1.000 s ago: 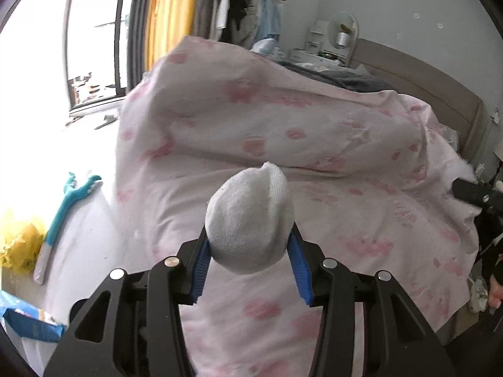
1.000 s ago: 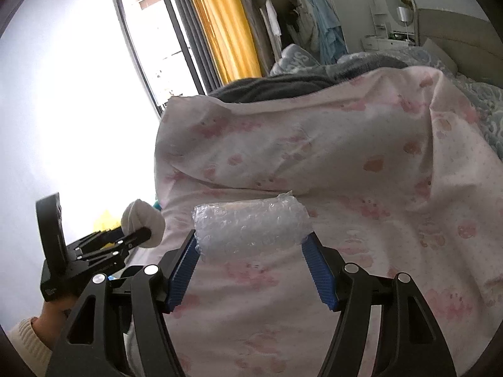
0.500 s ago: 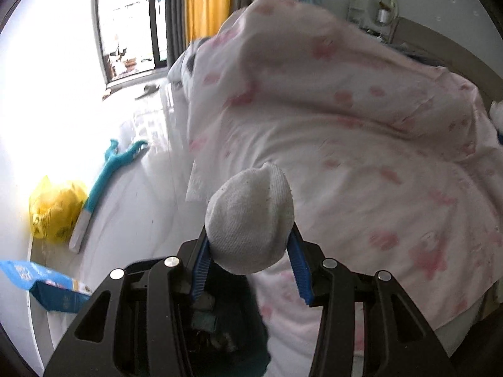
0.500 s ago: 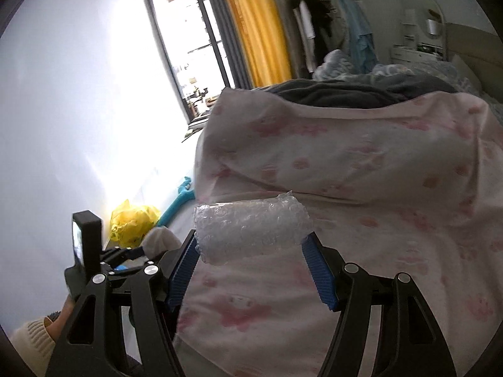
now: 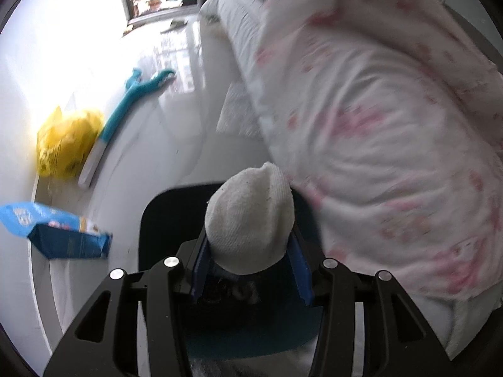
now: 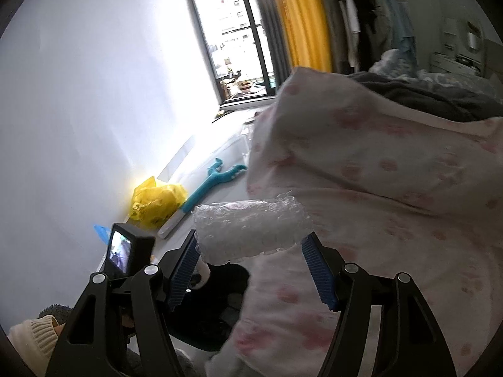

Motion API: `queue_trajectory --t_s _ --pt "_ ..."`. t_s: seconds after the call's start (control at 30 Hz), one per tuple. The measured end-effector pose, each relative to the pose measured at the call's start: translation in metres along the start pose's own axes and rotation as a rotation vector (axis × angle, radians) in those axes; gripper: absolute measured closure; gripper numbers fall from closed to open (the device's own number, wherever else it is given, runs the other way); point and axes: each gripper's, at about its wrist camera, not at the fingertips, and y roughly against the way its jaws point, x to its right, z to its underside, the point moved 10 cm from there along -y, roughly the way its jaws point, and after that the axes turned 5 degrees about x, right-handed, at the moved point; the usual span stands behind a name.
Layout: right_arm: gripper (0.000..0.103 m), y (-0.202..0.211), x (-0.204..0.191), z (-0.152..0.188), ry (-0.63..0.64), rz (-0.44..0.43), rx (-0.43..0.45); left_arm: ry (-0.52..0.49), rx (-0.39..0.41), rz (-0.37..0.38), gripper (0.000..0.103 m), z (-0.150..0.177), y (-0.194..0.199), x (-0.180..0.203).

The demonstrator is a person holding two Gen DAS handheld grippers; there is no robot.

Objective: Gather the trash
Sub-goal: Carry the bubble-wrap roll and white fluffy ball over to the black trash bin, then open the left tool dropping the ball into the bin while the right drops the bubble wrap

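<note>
Scanning from the left of the left wrist view: yellow plastic bag (image 5: 67, 141) against the wall, teal long-handled brush (image 5: 125, 106) lying on the floor beside it, blue packet (image 5: 56, 232) nearer, flat on the pale floor (image 5: 176, 119). Further right, dark bin (image 5: 169, 220) directly under the left tongs (image 5: 250, 260). Left tongs closed part-way on a balled white sock (image 5: 250, 221), blue pads pressed into its lower sides, most of the ball bulging out above them. Right of that, pink-printed duvet (image 5: 377, 144) draped over the bed edge, hanging close to the bin's rim.

Same order in the right wrist view: left tongs and their little screen low at left, bin mouth (image 6: 220, 301) dark beneath, then right tongs (image 6: 251, 260) clamped about half-way on a roll of bubble wrap (image 6: 251, 227) lying crosswise, overhanging both pads, held over the duvet and not over the bin.

Risks, as judged: sock gripped only at its base, so likely to roll off sideways on release and land on the floor or against the duvet fold instead of inside. Bubble wrap springy and slick, apt to squirt out of the pads or unroll; wide roll liable to catch on the rim. Both tongs crowding one opening: possible knock between them.
</note>
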Motion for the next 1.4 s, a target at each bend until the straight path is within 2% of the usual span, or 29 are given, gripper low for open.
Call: queue_trajectory --t_s 0.17,0.27,0.3,0.33,0.5,0.63,0.8,0.93,1.0,1.23,1.4 --pt "0.036 -0.022 -0.027 0.007 0.027 -0.025 -0.032 0.009 -0.095 -0.029 0.052 0.022 -0.011 -0.025" --pt "0.036 -0.036 -0.041 0.012 0.042 -0.033 -0.057 0.024 -0.147 -0.02 0.047 0.035 -0.016 -0.038" --pt "0.036 -0.041 -0.045 0.013 0.044 -0.036 -0.064 0.027 -0.156 -0.016 0.042 0.039 -0.016 -0.042" --pt "0.036 -0.045 -0.048 0.014 0.045 -0.04 -0.069 0.028 -0.157 -0.015 0.036 0.04 -0.015 -0.045" --pt "0.036 -0.067 -0.061 0.023 0.046 -0.05 -0.11 0.043 -0.149 0.003 0.025 0.042 -0.004 -0.057" --pt "0.036 -0.087 -0.074 0.035 0.057 -0.053 -0.159 0.025 -0.139 0.013 0.024 0.041 0.006 -0.062" --pt "0.036 -0.111 -0.085 0.057 0.084 -0.041 -0.235 0.023 -0.062 0.003 0.016 0.033 0.026 -0.074" --pt "0.036 -0.128 -0.09 0.078 0.098 -0.026 -0.31 0.017 0.009 0.003 0.016 0.025 0.042 -0.079" --pt "0.036 -0.137 -0.093 0.091 0.109 -0.015 -0.345 0.006 0.072 -0.006 0.016 0.016 0.056 -0.082" --pt "0.036 -0.161 -0.104 0.129 0.158 0.022 -0.449 0.064 0.226 0.012 0.016 -0.008 0.098 -0.092" --pt "0.036 -0.175 -0.114 0.15 0.206 0.018 -0.513 0.086 0.329 0.034 0.016 -0.027 0.134 -0.092"
